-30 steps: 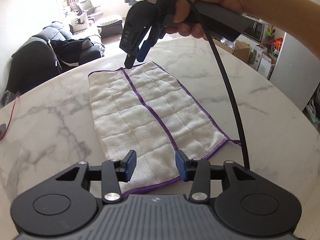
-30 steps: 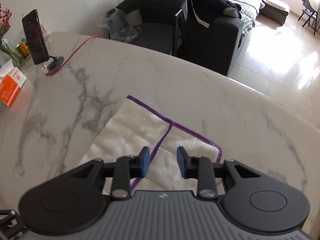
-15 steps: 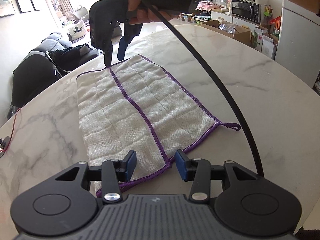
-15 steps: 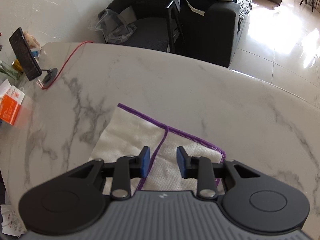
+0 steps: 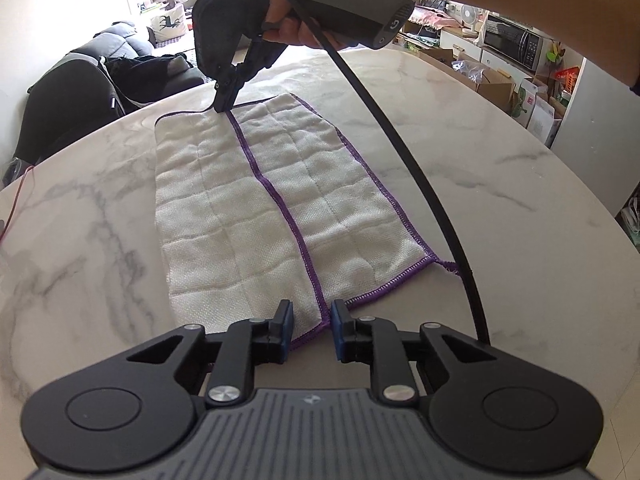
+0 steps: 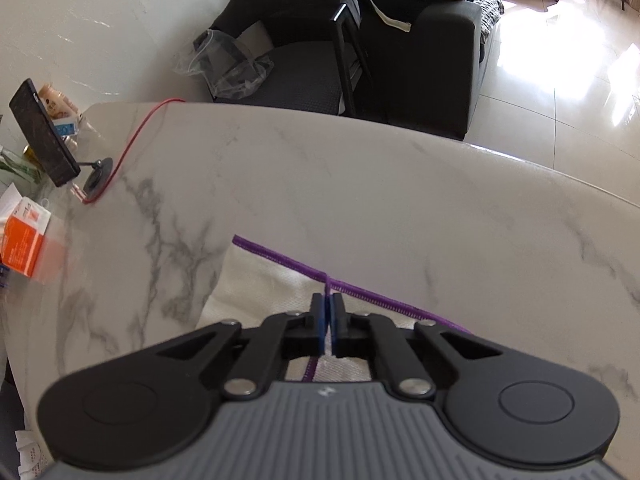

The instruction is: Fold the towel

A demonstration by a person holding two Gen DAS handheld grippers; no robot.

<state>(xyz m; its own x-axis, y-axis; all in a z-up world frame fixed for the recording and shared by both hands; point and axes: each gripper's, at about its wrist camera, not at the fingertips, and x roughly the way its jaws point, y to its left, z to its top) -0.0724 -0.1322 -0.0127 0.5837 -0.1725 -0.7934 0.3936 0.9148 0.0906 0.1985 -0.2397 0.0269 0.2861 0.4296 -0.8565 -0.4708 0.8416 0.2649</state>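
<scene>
A white towel (image 5: 276,208) with purple trim lies flat on the marble table (image 5: 460,152), folded once so a purple edge runs down its middle. My left gripper (image 5: 310,330) is open, its pads either side of that purple edge at the towel's near end. My right gripper (image 5: 225,100) is at the towel's far end, shut on the purple middle edge. In the right wrist view the towel (image 6: 260,280) lies under my right gripper (image 6: 328,320), whose blue pads are pressed together on the purple seam.
A black cable (image 5: 400,140) hangs from the right gripper across the towel's right side. A phone on a stand (image 6: 44,136), a red wire (image 6: 132,140) and an orange box (image 6: 24,240) sit at the table's left. A dark chair (image 6: 304,60) and sofa stand beyond the table edge.
My right gripper came down to the towel's far end and closed on the purple middle edge. My left gripper moved in over the towel's near end, still open.
</scene>
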